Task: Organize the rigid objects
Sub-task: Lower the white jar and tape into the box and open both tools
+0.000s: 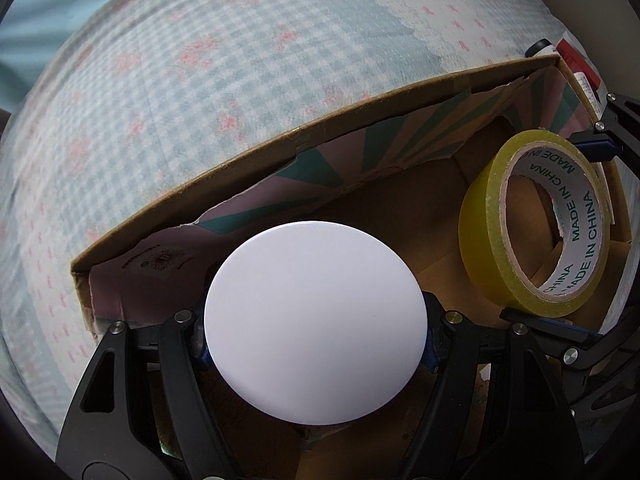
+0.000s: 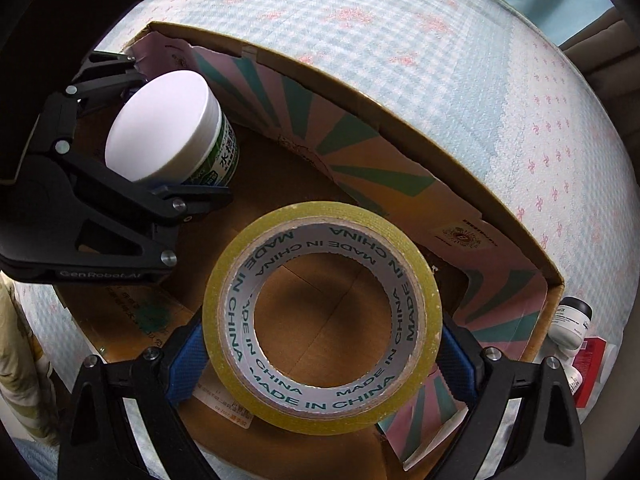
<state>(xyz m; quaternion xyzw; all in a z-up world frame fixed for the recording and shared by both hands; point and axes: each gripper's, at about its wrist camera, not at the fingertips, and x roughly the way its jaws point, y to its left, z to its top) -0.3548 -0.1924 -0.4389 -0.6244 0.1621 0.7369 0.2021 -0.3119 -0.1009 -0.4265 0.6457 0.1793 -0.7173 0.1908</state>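
A jar with a white lid (image 1: 316, 312) and a green label (image 2: 224, 160) sits between my left gripper's (image 1: 316, 340) jaws, which are shut on its sides. A roll of yellowish tape (image 2: 324, 220) printed "MADE IN CHINA" is clamped across its width by my right gripper (image 2: 322, 358), blue pads (image 2: 186, 356) against both edges. Both grippers point down into an open cardboard box (image 2: 360, 92), the jar to the left of the tape (image 1: 480, 220). In the left wrist view my right gripper (image 1: 560, 232) shows at the right edge. I cannot tell whether either object touches the box floor.
The box (image 1: 280, 140) has torn pink-and-teal inner walls and lies on a blue gingham cloth (image 1: 200, 80) with pink flowers. Outside its right corner lie a white bottle with a black cap (image 2: 570, 320) and a red carton (image 2: 590, 364).
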